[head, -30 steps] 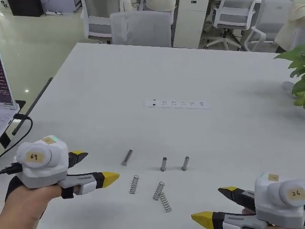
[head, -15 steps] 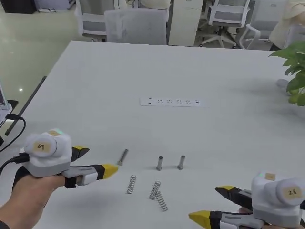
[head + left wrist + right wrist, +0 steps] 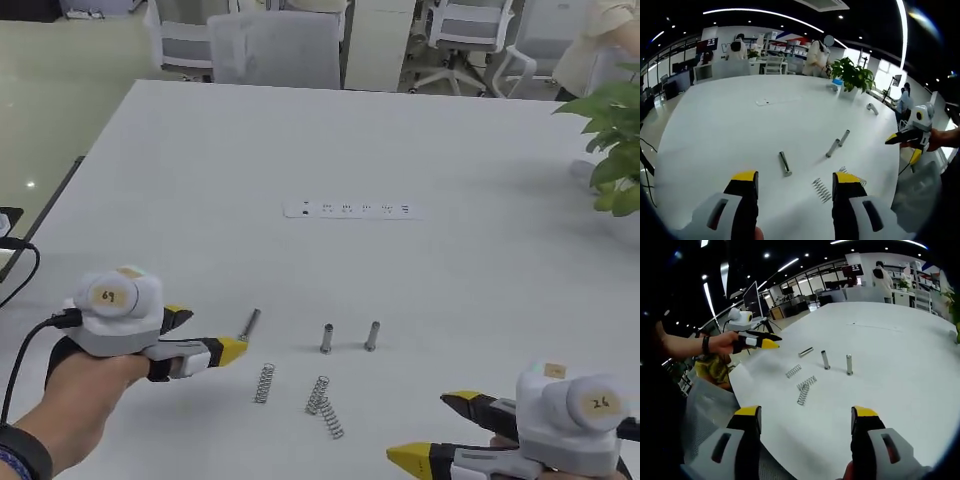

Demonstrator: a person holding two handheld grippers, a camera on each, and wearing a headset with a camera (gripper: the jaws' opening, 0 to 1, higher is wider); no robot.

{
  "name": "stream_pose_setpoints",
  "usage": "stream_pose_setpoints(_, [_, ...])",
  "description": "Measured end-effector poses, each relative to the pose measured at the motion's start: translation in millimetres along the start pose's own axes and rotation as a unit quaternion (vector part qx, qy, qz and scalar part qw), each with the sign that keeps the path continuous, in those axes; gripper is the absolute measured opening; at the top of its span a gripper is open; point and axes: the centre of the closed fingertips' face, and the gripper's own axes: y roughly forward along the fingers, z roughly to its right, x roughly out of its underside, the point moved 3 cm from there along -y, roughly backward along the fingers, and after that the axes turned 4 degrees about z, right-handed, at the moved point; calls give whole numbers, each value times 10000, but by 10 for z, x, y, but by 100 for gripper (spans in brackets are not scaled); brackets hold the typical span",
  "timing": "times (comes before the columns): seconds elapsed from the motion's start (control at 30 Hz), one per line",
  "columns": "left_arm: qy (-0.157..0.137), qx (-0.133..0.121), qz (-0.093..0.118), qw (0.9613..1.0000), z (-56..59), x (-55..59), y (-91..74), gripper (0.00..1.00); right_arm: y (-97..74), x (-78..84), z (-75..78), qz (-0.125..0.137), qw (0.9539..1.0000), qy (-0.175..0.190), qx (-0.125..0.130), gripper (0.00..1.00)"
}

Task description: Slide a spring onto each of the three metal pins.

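While nothing is gripped yet, all six parts lie loose near the near edge of the desk (image 3: 180,160), about midway along it.

Head view: left gripper (image 3: 205,333) hovers low, jaws spread, tips aimed at the lying pin (image 3: 249,323). Right gripper (image 3: 430,430) sits at the near edge, jaws spread, holding nothing. Two upright pins (image 3: 327,338) (image 3: 372,335) stand side by side to the right of the lying one. Nearer the edge: single spring (image 3: 264,382) lying apart, and a touching pair of springs (image 3: 323,405) meeting at an angle. A power strip (image 3: 346,209) lies mid-desk, well apart.

Left gripper view: jaws wide apart, nothing between them. Lying pin (image 3: 784,163) is just ahead, single spring (image 3: 821,189) close by the right jaw tip.

Right gripper view: jaws wide apart, empty. Springs (image 3: 803,389) lie ahead, pins beyond them.

Judgement on handling: springs look like thin wire, very light, soft along their length, and apt to roll or flick away. Pinch lightly across the coils near one end, leaving the other end open for the pin. The touching pair may snag, so the single spring is the easier first pick. Pins look stiff and smooth; the lying one could roll, so grip its shaft near one end.
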Motion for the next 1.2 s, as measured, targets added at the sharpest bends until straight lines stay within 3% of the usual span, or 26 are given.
stream_pose_setpoints(0.57, [-323, -244, -228, 9989, -73, 106, 362, 35, -10, 30, 9, -14, 10000, 38, -8, 71])
stream_pose_setpoints(0.9, [-372, -271, -307, 9985, -145, 64, 530, 18, 5, 36, 18, -37, 10000, 66, -14, 71])
stream_pose_setpoints(1.2, [-308, -292, -640, 9970, -152, 123, 735, 15, 18, 38, 25, -59, 10000, 64, -31, 71])
